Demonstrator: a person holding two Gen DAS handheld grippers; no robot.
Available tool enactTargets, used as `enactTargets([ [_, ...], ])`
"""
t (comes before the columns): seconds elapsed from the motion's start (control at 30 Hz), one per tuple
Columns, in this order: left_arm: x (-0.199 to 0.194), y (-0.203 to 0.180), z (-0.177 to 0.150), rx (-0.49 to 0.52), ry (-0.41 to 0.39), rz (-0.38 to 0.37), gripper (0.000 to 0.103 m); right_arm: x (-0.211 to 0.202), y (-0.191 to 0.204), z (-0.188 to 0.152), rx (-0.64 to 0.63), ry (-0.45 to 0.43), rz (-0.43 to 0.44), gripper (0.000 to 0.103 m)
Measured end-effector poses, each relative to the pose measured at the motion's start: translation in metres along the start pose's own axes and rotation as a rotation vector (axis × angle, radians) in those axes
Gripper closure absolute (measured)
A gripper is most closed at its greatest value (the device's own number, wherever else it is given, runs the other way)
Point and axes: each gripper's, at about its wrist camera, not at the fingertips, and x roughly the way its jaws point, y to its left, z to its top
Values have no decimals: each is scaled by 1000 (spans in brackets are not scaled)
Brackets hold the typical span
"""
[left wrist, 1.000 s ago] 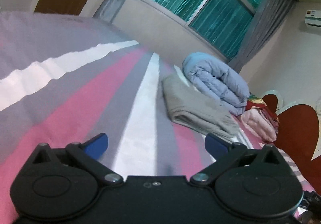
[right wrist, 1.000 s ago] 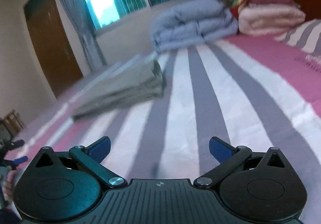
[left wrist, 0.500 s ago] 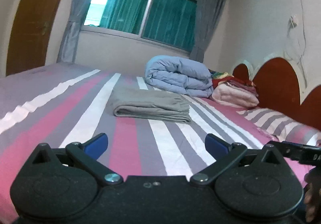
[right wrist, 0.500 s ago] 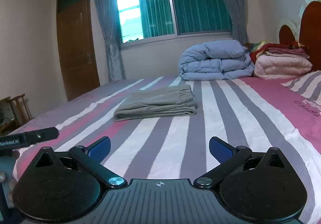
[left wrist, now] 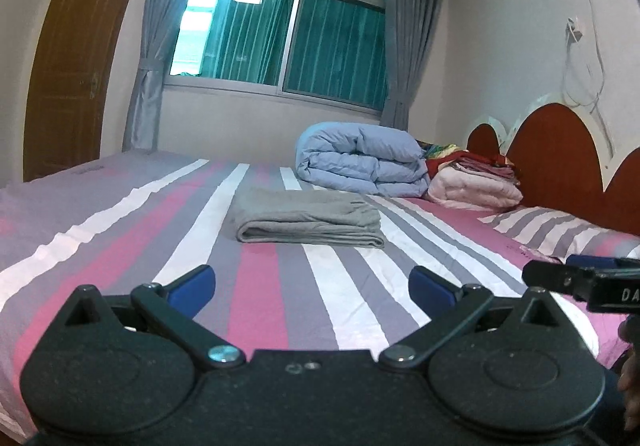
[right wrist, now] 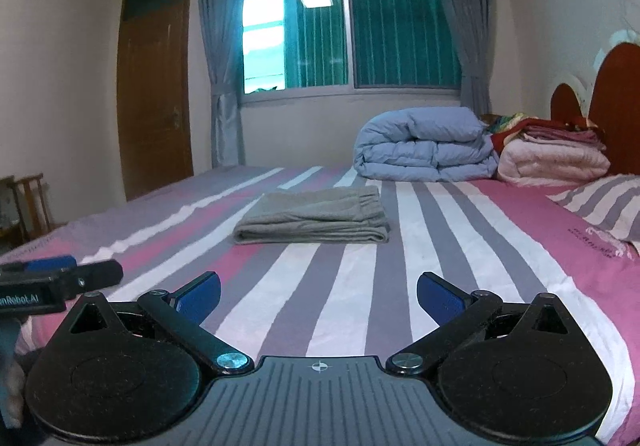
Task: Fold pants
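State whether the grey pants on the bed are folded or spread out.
Folded: the grey pants lie as a compact stacked rectangle on the striped bed.

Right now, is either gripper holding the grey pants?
No: the folded grey pants lie alone on the bed, beyond both open grippers.

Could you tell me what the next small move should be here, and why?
Probably none beyond drawing back: the grey pants already lie folded in a neat stack on the striped bed, and both the left gripper and right gripper are open, empty and well short of them.
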Motion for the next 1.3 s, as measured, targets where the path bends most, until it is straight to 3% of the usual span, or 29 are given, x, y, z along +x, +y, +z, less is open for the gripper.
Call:
enactTargets([
  [0.33, 3, -22, -6, 133, 18, 0, 6, 5, -5, -3, -8, 0, -1, 0],
  [1.3, 0, -18, -4, 107, 14, 13, 6, 6, -11, -4, -13, 4, -1, 0],
])
